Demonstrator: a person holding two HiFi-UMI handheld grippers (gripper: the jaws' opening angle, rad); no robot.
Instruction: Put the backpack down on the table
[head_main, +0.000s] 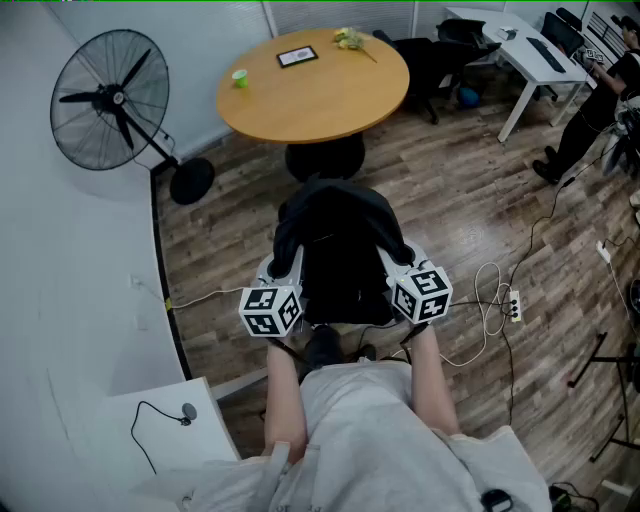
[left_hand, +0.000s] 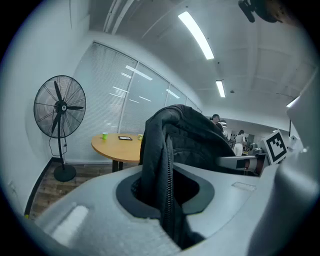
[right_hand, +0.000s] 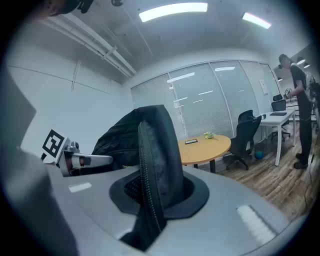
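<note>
A black backpack (head_main: 340, 250) hangs in the air between my two grippers, above the wooden floor and short of the round wooden table (head_main: 330, 100). My left gripper (head_main: 283, 272) is shut on the backpack's left edge; its zipper seam (left_hand: 167, 180) runs up between the jaws. Pinched between the jaws of my right gripper (head_main: 397, 268) is the bag's right edge (right_hand: 150, 170). The round table (left_hand: 117, 146) shows behind the bag in the left gripper view, and the same table (right_hand: 205, 145) in the right gripper view.
On the table lie a green cup (head_main: 240, 78), a dark tablet (head_main: 297, 56) and yellow-green items (head_main: 350, 40). A standing fan (head_main: 115, 100) is at the left wall. Black office chairs (head_main: 440, 60), a white desk (head_main: 530, 60), a person (head_main: 600, 100) and floor cables (head_main: 490, 300) are to the right.
</note>
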